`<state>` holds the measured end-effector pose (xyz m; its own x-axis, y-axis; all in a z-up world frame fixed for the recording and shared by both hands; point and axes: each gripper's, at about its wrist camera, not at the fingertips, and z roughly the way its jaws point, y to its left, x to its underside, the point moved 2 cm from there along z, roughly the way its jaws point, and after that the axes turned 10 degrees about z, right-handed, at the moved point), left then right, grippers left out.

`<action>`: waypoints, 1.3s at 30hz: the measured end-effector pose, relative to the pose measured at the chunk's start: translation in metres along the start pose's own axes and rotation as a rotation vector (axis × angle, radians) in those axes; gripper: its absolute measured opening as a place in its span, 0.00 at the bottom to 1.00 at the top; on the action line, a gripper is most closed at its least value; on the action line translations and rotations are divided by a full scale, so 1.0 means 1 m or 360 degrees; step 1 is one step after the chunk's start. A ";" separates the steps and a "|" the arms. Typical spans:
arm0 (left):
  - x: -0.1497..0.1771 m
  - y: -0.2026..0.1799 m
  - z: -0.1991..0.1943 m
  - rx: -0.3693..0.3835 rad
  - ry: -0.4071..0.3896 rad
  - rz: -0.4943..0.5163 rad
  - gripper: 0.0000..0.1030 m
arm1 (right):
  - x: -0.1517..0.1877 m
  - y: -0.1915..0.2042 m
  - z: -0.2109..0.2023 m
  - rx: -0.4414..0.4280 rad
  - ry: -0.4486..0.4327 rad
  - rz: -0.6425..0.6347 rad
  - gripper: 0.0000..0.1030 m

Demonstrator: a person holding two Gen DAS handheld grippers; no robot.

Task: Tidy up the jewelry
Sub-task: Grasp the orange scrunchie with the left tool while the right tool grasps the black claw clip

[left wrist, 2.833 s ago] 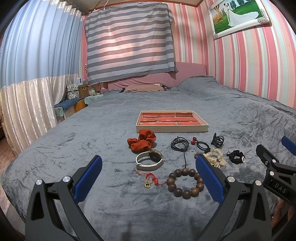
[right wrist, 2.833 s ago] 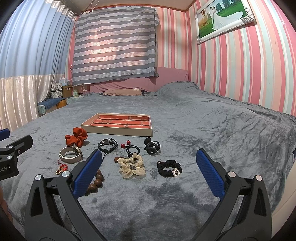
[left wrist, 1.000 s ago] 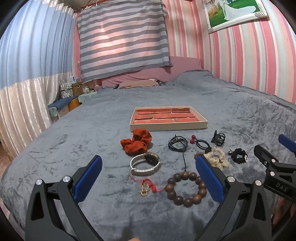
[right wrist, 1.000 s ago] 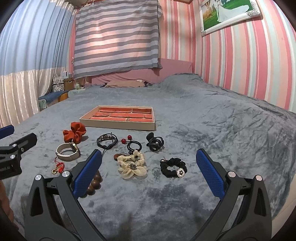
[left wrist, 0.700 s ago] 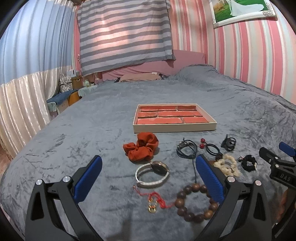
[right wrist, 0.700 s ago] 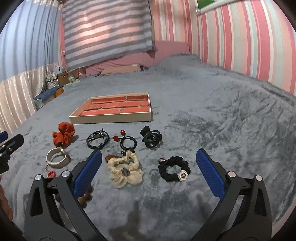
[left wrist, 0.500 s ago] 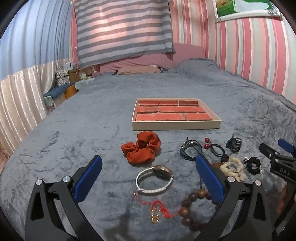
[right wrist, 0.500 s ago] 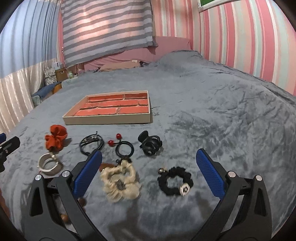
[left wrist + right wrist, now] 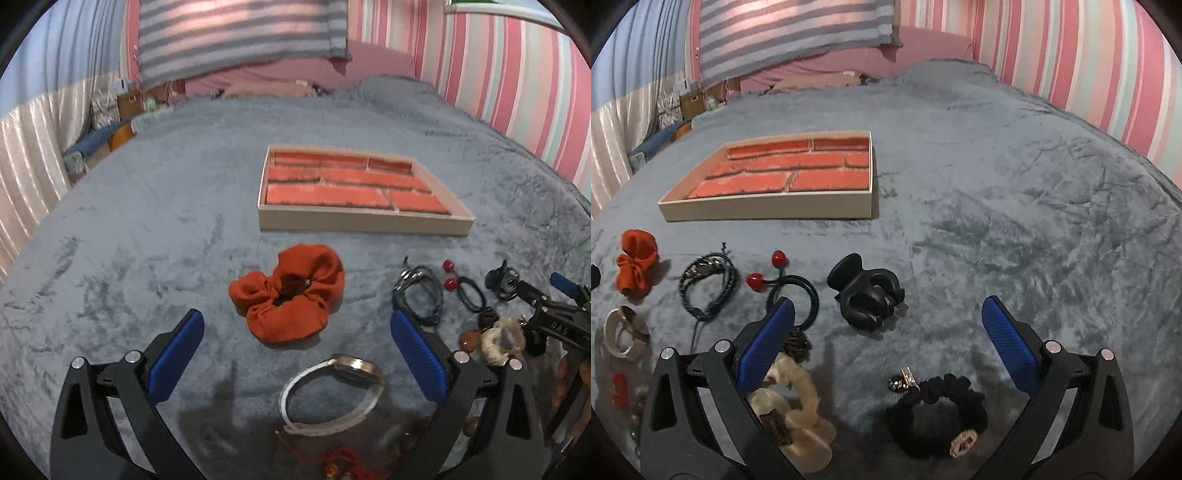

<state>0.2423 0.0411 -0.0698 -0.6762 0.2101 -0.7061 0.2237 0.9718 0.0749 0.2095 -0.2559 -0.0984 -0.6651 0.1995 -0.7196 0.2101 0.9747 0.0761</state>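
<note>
Looks like we're right at the start of the sort: nothing's in the tray (image 9: pixel 364 223) yet, all its orange compartments are bare, and it sits toward the middle of the bed (image 9: pixel 1034 206) with the jewelry spread out on the near side of it.

Left gripper (image 9: pixel 295 341) has its jaws wide with nothing in them, lined up over the orange scrunchie (image 9: pixel 290 295), with the watch (image 9: pixel 332 391) just nearer. Right gripper (image 9: pixel 886 328) is wide and empty too, hovering with the black claw clip (image 9: pixel 866 295) between its jaws and the black scrunchie (image 9: pixel 938 417) closer in.

My guess is the next move is dropping onto one of those and pinching it, then carrying it to a compartment. Soft fabric should squash easily.

Hard to make out: the red cord charm (image 9: pixel 341 463) is cut off at the bottom edge of the left view, and the cream scrunchie (image 9: pixel 798 424) is partly behind the right gripper's left finger.
</note>
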 end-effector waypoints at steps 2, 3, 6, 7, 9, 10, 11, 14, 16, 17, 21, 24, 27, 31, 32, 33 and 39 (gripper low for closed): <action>0.000 0.005 0.009 0.0014 0.0030 -0.0008 0.96 | -0.002 0.001 0.006 0.0002 0.0012 -0.0010 0.93; -0.001 0.006 0.013 0.0015 0.0037 -0.0003 0.96 | -0.003 0.002 0.009 0.0003 0.0016 -0.0016 0.92; -0.004 0.013 0.025 0.0058 0.0071 -0.0027 0.96 | -0.005 0.005 0.018 0.0010 0.0062 -0.0035 0.91; -0.005 0.014 0.028 0.0068 0.0078 -0.0030 0.96 | -0.005 0.005 0.022 0.0007 0.0079 -0.0032 0.89; -0.008 0.014 0.033 0.0077 0.0085 -0.0019 0.96 | -0.006 0.005 0.028 0.0004 0.0102 -0.0027 0.82; -0.009 0.014 0.035 0.0079 0.0091 -0.0013 0.96 | -0.007 0.005 0.030 0.0005 0.0111 -0.0023 0.78; -0.009 0.015 0.038 0.0087 0.0100 -0.0011 0.96 | -0.008 0.004 0.033 0.0005 0.0121 -0.0019 0.77; -0.008 0.015 0.046 0.0123 0.0139 -0.0023 0.95 | -0.007 -0.001 0.040 -0.0001 0.0162 0.0008 0.72; -0.008 0.015 0.052 0.0131 0.0163 -0.0022 0.95 | -0.006 -0.003 0.043 -0.0012 0.0181 0.0017 0.62; -0.008 0.015 0.055 0.0134 0.0169 -0.0019 0.94 | -0.007 -0.005 0.046 -0.0028 0.0194 0.0028 0.61; -0.014 0.019 0.068 0.0150 0.0222 -0.0025 0.83 | -0.010 -0.007 0.050 -0.0083 0.0213 0.0065 0.54; -0.016 0.020 0.075 0.0146 0.0259 -0.0017 0.68 | -0.014 -0.004 0.052 -0.0118 0.0222 0.0057 0.46; -0.019 0.022 0.081 0.0161 0.0282 0.0000 0.52 | -0.016 -0.003 0.052 -0.0127 0.0223 0.0065 0.46; -0.022 0.024 0.082 0.0171 0.0271 0.0023 0.38 | -0.018 -0.004 0.051 -0.0144 0.0213 0.0069 0.46; -0.023 0.024 0.082 0.0176 0.0266 0.0026 0.36 | -0.019 -0.005 0.051 -0.0145 0.0204 0.0068 0.46; -0.023 0.024 0.083 0.0178 0.0260 0.0029 0.34 | -0.020 -0.005 0.050 -0.0146 0.0198 0.0067 0.46; -0.033 0.028 0.077 0.0195 0.0213 -0.0003 0.25 | -0.031 -0.010 0.043 -0.0169 0.0162 0.0101 0.46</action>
<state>0.3246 0.0527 -0.0988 -0.7623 0.2285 -0.6056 0.3007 0.9535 -0.0187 0.2588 -0.2759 -0.1070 -0.7232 0.2649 -0.6379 0.1806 0.9639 0.1956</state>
